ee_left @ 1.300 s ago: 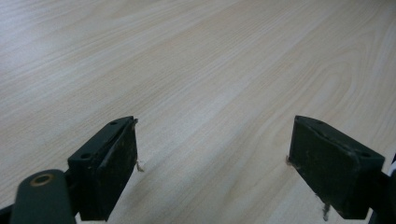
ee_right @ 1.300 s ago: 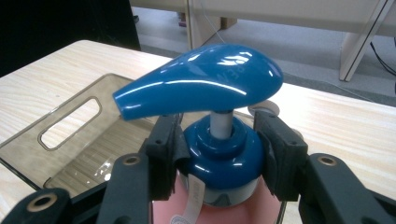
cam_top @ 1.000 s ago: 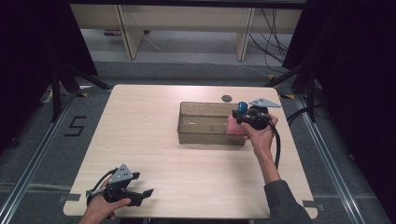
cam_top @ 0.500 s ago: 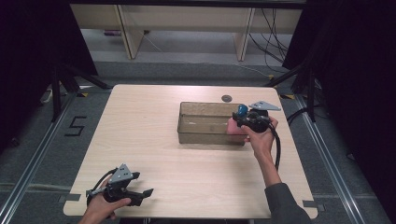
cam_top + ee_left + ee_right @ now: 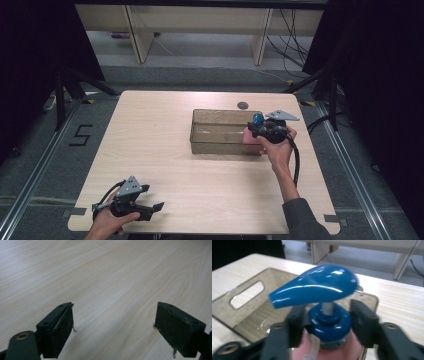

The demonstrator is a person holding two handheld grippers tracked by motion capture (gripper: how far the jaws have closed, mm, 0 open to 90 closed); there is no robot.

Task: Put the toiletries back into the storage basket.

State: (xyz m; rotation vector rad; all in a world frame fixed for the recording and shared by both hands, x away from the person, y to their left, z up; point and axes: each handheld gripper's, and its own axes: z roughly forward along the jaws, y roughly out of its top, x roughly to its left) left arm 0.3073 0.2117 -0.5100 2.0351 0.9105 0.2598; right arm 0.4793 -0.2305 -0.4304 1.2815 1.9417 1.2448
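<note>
Right gripper [image 5: 260, 131] has drifted slightly toward the near-right corner of the bin since a second ago, pump bottle [image 5: 324, 322] going with it; left side hasn't budged.

Right gripper's jaws are clamped on the bottle's blue collar, just under the pump head [image 5: 314, 288] — one jaw on each side of the neck, spout pointing off to the left in the right gripper view. Pink body hangs below the jaws. In the high view the bottle sits at the right end of the clear bin [image 5: 220, 134], over or against its right wall; can't tell whether the base is resting on anything.

Left gripper [image 5: 145, 207] is by the table's [image 5: 165, 110] near-left corner, jaws spread wide, nothing but bare wood between them in its own view.

Handling, as a guess:
- Hard plastic collar — stiff, a good place to clamp, and the pump head above it stops the bottle dropping through the jaws.
- Glossy surface, so it may rotate or swing in the grip.
- Probably liquid inside — weight sits low, expect it to pendulum on quick moves.
- Avoid gripping the pump head or its thin stem: it depresses, could dispense.
- Bin walls look thin and light; a knock would shift it.
</note>
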